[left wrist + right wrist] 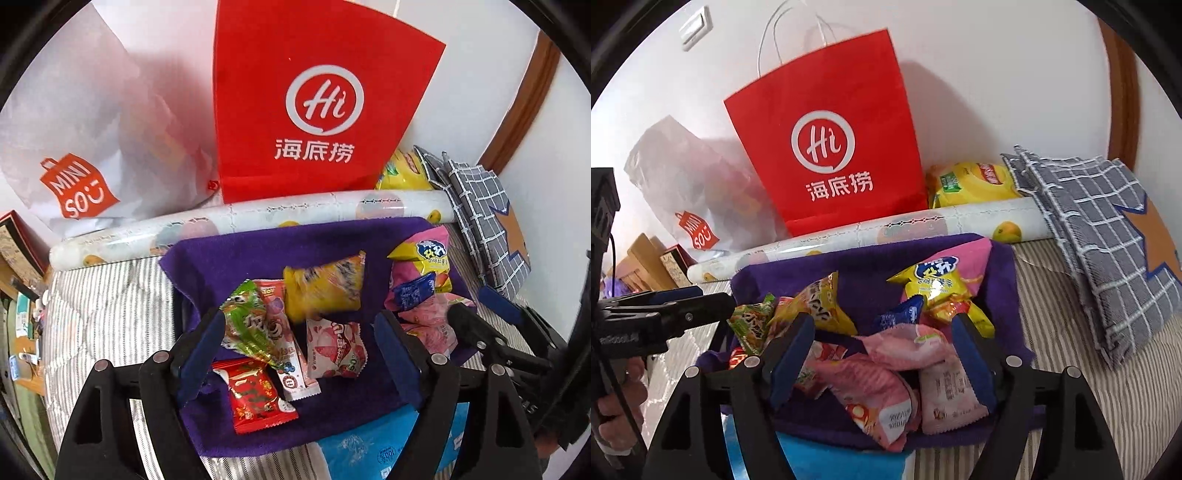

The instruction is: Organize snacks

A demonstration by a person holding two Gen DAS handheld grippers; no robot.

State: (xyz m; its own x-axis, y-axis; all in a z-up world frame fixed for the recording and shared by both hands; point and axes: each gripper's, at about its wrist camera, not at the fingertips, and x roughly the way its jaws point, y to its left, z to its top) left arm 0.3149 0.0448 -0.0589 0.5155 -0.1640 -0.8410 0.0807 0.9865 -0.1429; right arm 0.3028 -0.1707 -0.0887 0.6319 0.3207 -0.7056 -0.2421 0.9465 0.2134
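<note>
Purple cloth (229, 258) strewn with snack packets on a striped bed, left gripper (299, 343) fingers apart over green packet (245, 321), right gripper (882, 347) fingers apart over pink packets (886, 391), red paper bag (827, 155) behind

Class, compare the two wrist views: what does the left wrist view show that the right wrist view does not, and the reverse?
Only the left wrist view shows the red snack packet near the front of the purple cloth, and the whole white strawberry packet.

Only the right wrist view shows the wall switch, the red bag's handles, and a hand holding the left tool.

Both show the red bag, the white bag, the patterned roll and the checked cushion.
</note>
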